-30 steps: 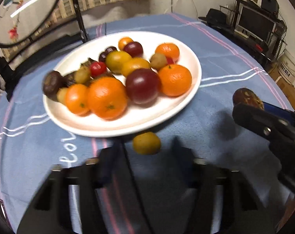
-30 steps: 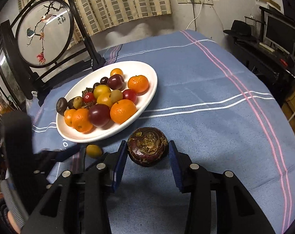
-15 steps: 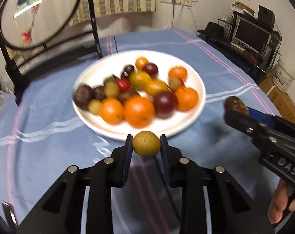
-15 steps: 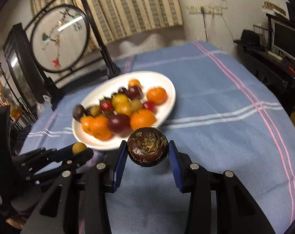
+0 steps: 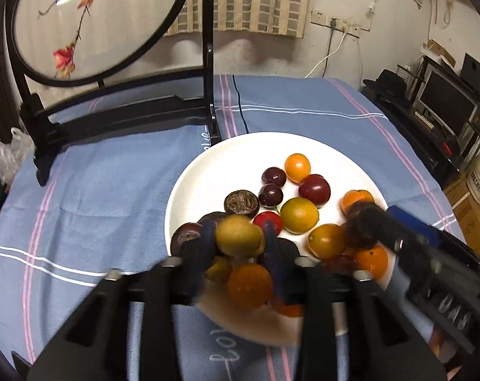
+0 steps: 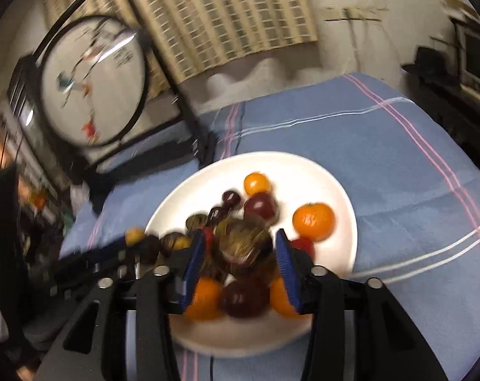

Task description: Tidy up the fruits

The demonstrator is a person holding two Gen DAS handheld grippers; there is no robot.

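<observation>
At lower centre, the left gripper (image 5: 239, 241) is clamping a small yellow fruit (image 5: 239, 236) and the right gripper (image 6: 240, 252) a dark round fruit (image 6: 243, 246) over the white plate (image 5: 192, 184); both look light, firm and roll-prone, best pinched across their widest middle.

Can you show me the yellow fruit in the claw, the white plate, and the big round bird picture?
yellow fruit (image 5: 239, 236): left wrist view, its middle.
white plate (image 5: 195, 187): left wrist view, bare left side.
bird picture (image 5: 90, 16): left wrist view, pale centre.

A round embroidered screen (image 5: 81, 22) stands on the blue striped tablecloth (image 5: 119, 184); monitor (image 5: 446, 103) beyond.
</observation>
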